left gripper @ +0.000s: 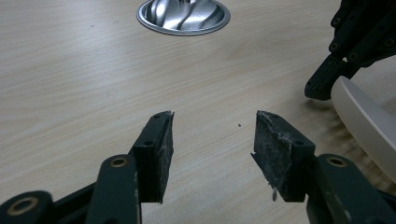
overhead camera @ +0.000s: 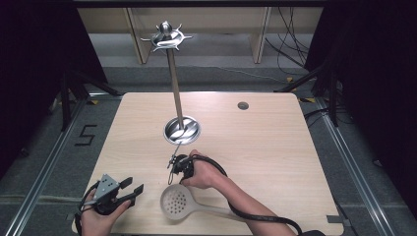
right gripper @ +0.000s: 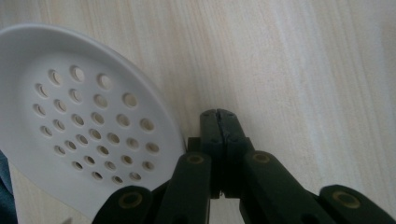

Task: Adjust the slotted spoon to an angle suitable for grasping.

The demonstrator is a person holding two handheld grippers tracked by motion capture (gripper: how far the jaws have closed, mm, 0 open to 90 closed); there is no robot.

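A white perforated skimmer [overhead camera: 176,202] lies flat near the table's front edge, its handle running right under the person's right forearm. My right gripper [overhead camera: 181,169] is just behind the skimmer's bowl, jaws pressed together with nothing between them. In the right gripper view the shut tips [right gripper: 218,115] point down at bare wood, with the skimmer's bowl [right gripper: 84,126] close on their left and not touching. My left gripper [overhead camera: 134,188] rests at the front left with its jaws apart. Between its pads [left gripper: 212,135] there is only table.
A metal utensil stand [overhead camera: 181,130] with a tall post and a ring of hooks [overhead camera: 166,37] rises from the table's middle. Its round base [left gripper: 183,16] lies ahead of the left gripper. A thin metal piece [overhead camera: 173,156] shows by the right gripper. A cable hole [overhead camera: 243,105] is at the back right.
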